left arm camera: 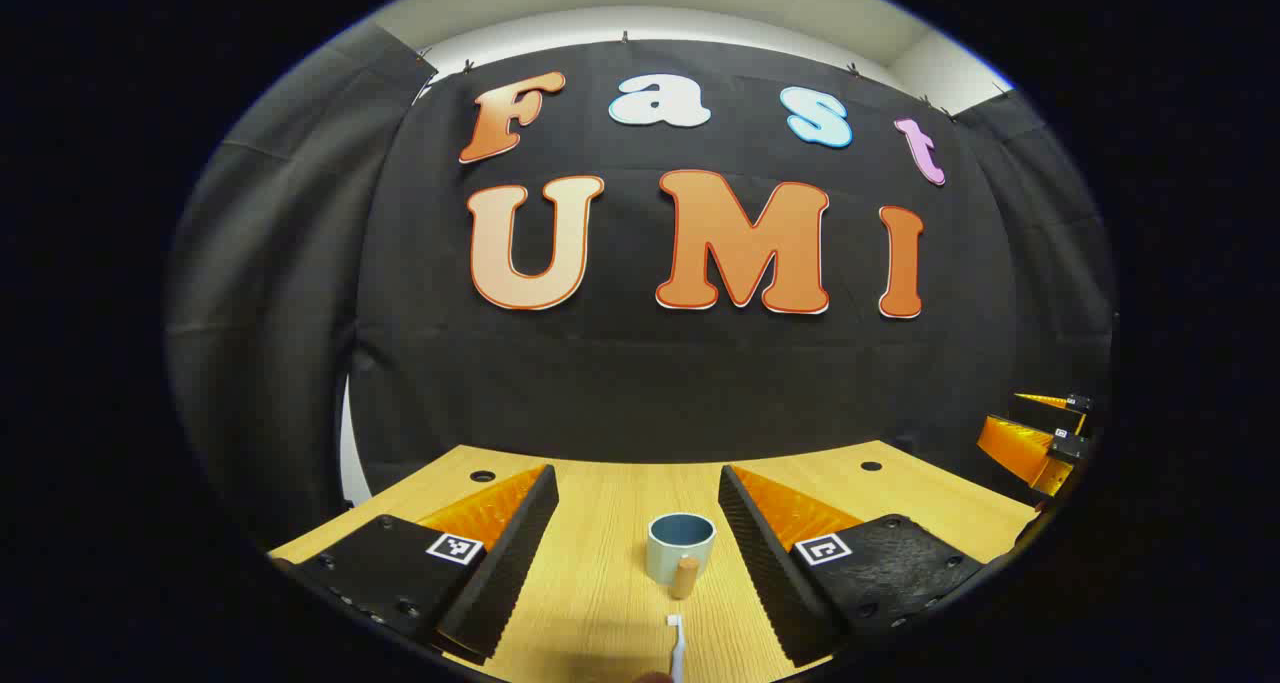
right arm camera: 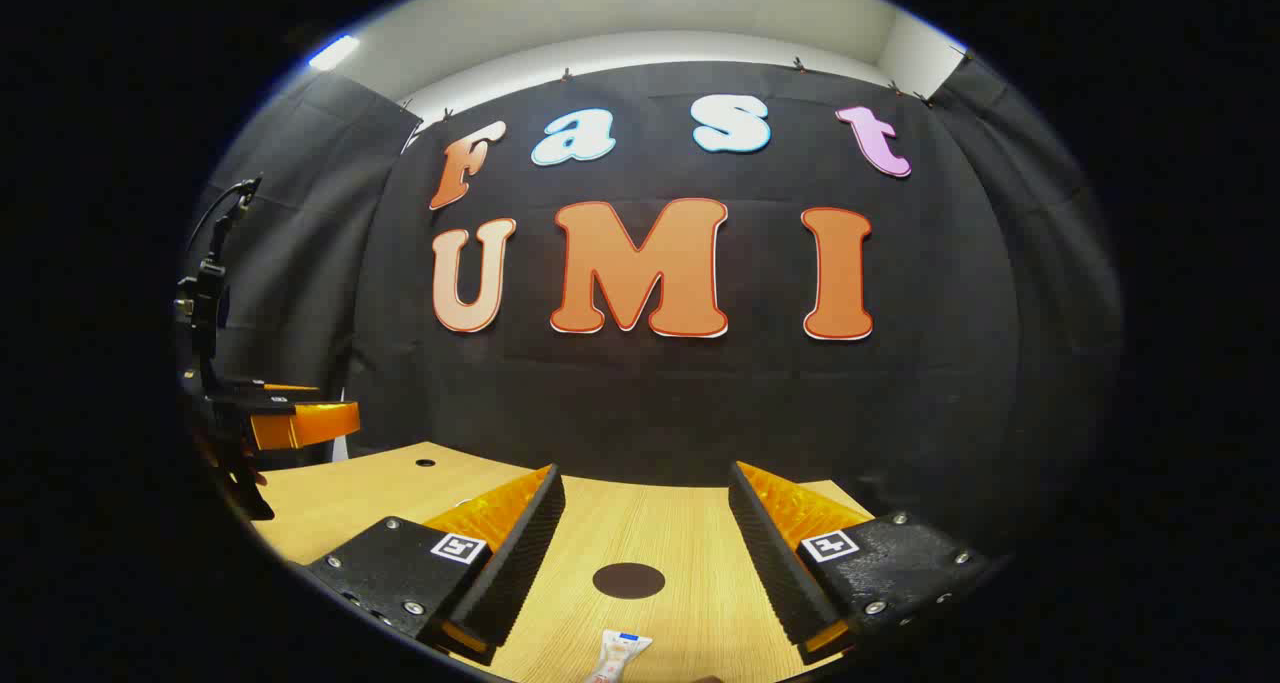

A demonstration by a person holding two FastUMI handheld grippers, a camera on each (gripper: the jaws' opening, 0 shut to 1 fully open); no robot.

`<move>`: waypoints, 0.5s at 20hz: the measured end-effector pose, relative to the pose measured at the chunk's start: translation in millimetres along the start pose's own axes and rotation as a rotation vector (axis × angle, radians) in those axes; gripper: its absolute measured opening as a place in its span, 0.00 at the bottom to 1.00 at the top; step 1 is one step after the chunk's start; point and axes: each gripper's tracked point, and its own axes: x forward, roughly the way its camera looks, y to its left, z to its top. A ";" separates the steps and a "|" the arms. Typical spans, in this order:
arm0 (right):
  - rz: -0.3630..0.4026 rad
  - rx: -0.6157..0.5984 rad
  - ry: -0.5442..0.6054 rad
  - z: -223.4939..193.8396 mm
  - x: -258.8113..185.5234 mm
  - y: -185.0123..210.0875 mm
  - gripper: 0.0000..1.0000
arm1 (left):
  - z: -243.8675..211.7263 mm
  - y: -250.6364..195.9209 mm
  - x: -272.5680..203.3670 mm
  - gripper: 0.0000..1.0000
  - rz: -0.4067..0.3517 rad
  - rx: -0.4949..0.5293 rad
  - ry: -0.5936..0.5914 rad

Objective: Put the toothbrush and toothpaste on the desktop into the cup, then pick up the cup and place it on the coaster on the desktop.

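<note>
1. Cup (left arm camera: 680, 547): a pale blue-grey mug stood upright on the wooden desktop (left arm camera: 600, 583), in the left gripper view between and beyond that gripper's two fingers. What could be seen of its inside looked bare, though the bottom was hidden. A short tan handle stuck out from its near side toward the camera.
2. Left gripper (left arm camera: 638, 553) had its black ribbed fingers spread wide apart, pinching nothing, with the cup in the gap but untouched.
3. Right gripper (right arm camera: 646, 558) was spread just as wide over the desktop and held nothing.
4. Coaster (right arm camera: 628, 580), in the right gripper view, was a flat dark round disc lying bare on the wood between that gripper's fingers.
5. Toothpaste (right arm camera: 617, 655) lay flat at the bottom of the right gripper view, nearer the camera than the coaster: a white tube with a blue band and reddish print, cut off by the edge.
6. Toothbrush (left arm camera: 676, 643), in the left gripper view, lay on the desktop just in front of the cup, white, its head pointing toward the cup and its handle running out of sight.
7. Each view caught the other gripper, orange and black, at its side edge, well apart from the objects.
</note>
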 end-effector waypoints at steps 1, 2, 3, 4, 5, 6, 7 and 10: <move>0.000 -0.013 -0.002 1.4 -0.5 0.8 0.99 | 1.8 -1.4 -1.4 0.97 -0.005 -0.006 -0.002; 0.001 -0.018 -0.004 4.2 -2.2 2.1 0.99 | 3.5 -2.9 -2.1 0.97 -0.009 -0.013 -0.001; 0.003 -0.016 -0.009 6.1 -3.4 3.3 0.99 | 3.2 -3.6 -3.0 0.97 -0.009 -0.016 0.000; 0.006 -0.011 -0.010 8.2 -6.0 4.8 0.99 | 2.4 -4.6 -3.8 0.97 -0.009 -0.013 0.004; 0.006 -0.006 -0.007 7.5 -7.5 4.4 0.99 | -0.1 -6.7 -3.7 0.97 -0.011 -0.012 0.009; 0.005 -0.002 -0.001 6.5 -8.8 4.4 0.99 | -2.1 -10.1 -4.4 0.96 -0.019 -0.014 0.017; 0.001 0.000 0.008 4.8 -10.7 3.2 0.99 | -4.7 -12.1 -5.1 0.97 -0.023 -0.017 0.022; -0.004 0.001 0.016 3.0 -15.6 3.2 0.99 | -8.3 -16.7 -6.3 0.97 -0.030 -0.017 0.030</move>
